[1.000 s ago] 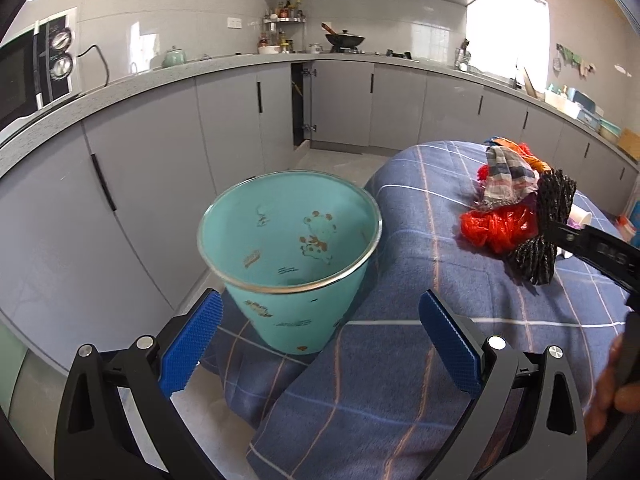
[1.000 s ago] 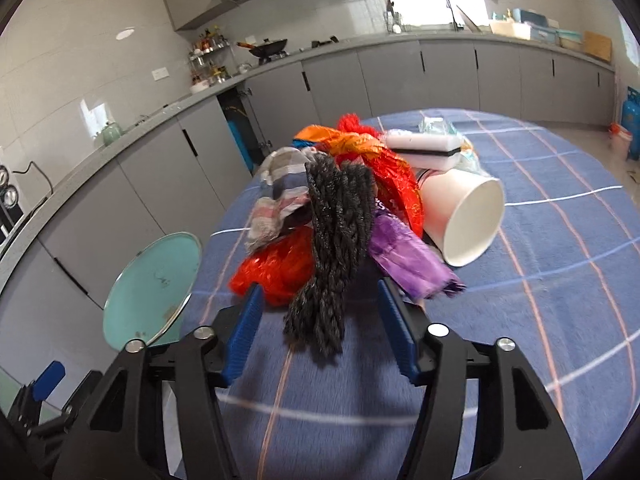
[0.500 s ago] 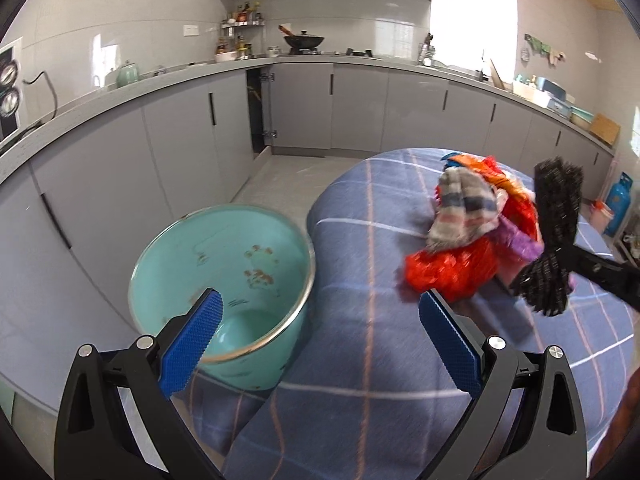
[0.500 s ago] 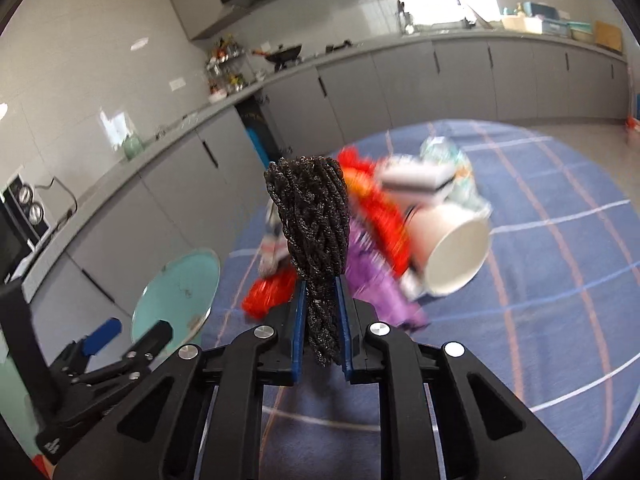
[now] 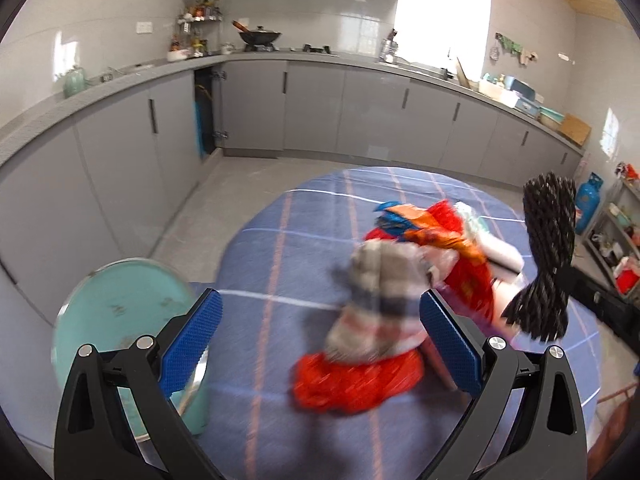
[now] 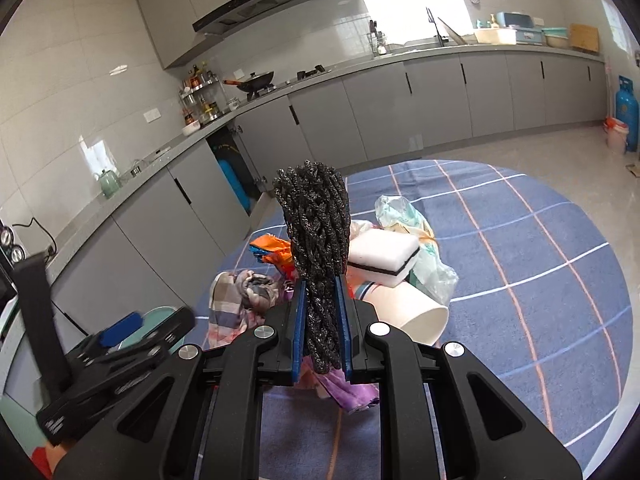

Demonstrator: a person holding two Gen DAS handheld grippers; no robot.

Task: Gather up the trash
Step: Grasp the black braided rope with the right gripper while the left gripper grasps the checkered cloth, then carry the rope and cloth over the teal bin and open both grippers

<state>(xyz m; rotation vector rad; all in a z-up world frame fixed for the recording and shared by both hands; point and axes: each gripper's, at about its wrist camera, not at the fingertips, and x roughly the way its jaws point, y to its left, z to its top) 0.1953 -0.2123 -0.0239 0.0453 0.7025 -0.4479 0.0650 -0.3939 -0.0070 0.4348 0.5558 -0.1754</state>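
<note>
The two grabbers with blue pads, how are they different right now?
The right gripper is squeezed shut on a black braided bundle, lifted off the table; the left gripper is wide open and holds nothing. The right gripper is above the trash pile; the left gripper faces the checked cloth. Both have black frames and blue pads.

Black braided bundle (image 6: 316, 240): coarse rope-like fibre, rough, slight glitter. Right gripper (image 6: 322, 340) pads: blue textured rubbery plastic, body matt black plastic with shiny metal screws; left gripper (image 5: 320, 344) same build. Tablecloth (image 6: 540, 280): blue woven cloth, matt, thin check lines. Sponge block (image 6: 382, 256): white foam, matt, dark scrubby layer underneath. Cup (image 6: 408, 312): white paper, smooth. Plaid rag (image 6: 236, 300): soft cloth. Red bag (image 5: 356, 384) and pale green bag (image 6: 408, 220): thin crinkly plastic, glossy. Bin (image 5: 116, 320): teal, smooth, with bright metal rim. Cabinets (image 6: 420, 100): grey, satin-smooth. Wall tiles (image 6: 60, 92): glossy.
</note>
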